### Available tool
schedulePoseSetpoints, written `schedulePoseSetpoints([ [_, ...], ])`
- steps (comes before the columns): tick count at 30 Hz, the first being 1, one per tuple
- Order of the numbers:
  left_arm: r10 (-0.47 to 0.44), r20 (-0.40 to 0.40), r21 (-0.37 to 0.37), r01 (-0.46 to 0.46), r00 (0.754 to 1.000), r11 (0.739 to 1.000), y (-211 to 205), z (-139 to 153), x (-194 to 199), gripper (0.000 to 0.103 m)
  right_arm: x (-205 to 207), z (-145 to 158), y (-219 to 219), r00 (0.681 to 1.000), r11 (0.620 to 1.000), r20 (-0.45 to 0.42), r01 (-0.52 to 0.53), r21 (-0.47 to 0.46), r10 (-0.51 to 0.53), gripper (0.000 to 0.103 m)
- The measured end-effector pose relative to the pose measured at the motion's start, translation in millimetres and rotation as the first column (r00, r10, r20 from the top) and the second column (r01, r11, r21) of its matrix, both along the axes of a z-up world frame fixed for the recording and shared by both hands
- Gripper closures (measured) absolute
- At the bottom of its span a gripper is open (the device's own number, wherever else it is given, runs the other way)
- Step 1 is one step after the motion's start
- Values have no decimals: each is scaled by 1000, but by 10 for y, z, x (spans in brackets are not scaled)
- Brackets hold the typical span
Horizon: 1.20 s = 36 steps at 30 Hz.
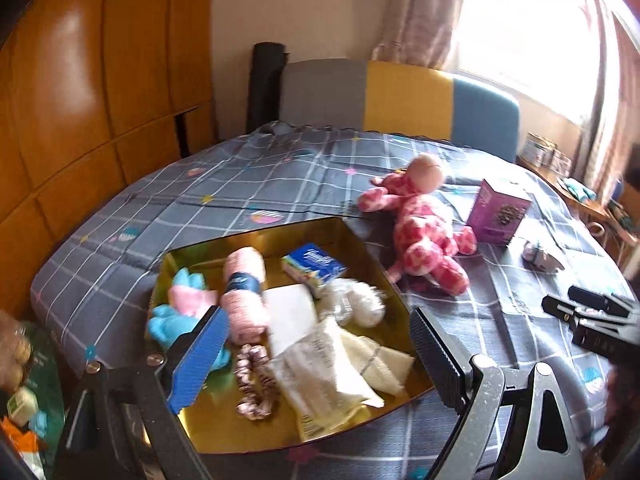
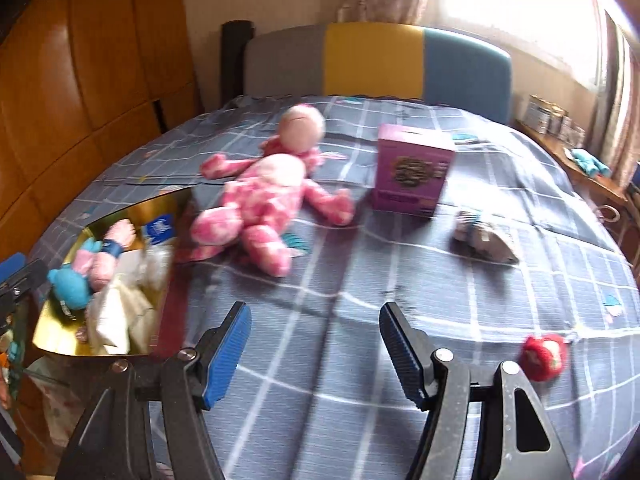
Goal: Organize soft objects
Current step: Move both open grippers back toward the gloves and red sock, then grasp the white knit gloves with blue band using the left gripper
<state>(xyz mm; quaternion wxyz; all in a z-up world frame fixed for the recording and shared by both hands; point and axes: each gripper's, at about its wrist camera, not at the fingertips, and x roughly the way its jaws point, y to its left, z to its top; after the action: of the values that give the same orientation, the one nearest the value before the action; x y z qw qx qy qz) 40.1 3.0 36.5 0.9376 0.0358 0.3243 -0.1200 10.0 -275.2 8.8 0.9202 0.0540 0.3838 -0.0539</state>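
Observation:
A gold tray (image 1: 240, 436) on the checked bed cover holds several soft things: a blue and pink plush (image 1: 176, 312), a rolled pink towel (image 1: 244, 296), a tissue pack (image 1: 314, 266), a white fluffy toy (image 1: 356, 300), a scrunchie (image 1: 252, 380) and a plastic pouch (image 1: 320, 376). My left gripper (image 1: 320, 356) hangs open over the tray's near half, holding nothing. A pink spotted plush giraffe (image 2: 260, 200) lies on the cover right of the tray (image 2: 56, 332). My right gripper (image 2: 314, 336) is open and empty above bare cover, nearer than the giraffe. A small red ball (image 2: 544, 356) lies to its right.
A purple box (image 2: 412, 172) stands beyond the giraffe, with a small grey-white bundle (image 2: 484, 236) to its right. The grey, yellow and blue headboard (image 2: 372, 60) closes the far side. Wooden wardrobe doors (image 1: 80, 100) stand left; a cluttered side table (image 2: 580, 160) stands right.

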Motion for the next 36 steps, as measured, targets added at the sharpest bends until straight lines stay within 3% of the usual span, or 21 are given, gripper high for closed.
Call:
schedulePoseSetpoints([
  [10, -120, -10, 46, 120, 993, 992, -550, 4, 13, 11, -240, 39, -942, 984, 984, -25, 179, -19, -179, 35],
  [21, -245, -32, 86, 247, 969, 965, -1152, -52, 7, 11, -514, -134, -1904, 923, 927, -107, 373, 26, -369, 35],
  [24, -279, -41, 98, 281, 960, 955, -1325, -82, 10, 11, -592, -284, -2213, 886, 879, -165, 457, 138, -434, 35],
  [28, -316, -54, 115, 320, 947, 940, -1559, -113, 21, 11, -701, -377, -2455, 847, 813, -170, 531, 237, -504, 35],
  [36, -401, -87, 133, 410, 912, 902, -2121, -197, 88, 11, -815, -294, -2531, 832, 781, -107, 550, 297, -545, 35],
])
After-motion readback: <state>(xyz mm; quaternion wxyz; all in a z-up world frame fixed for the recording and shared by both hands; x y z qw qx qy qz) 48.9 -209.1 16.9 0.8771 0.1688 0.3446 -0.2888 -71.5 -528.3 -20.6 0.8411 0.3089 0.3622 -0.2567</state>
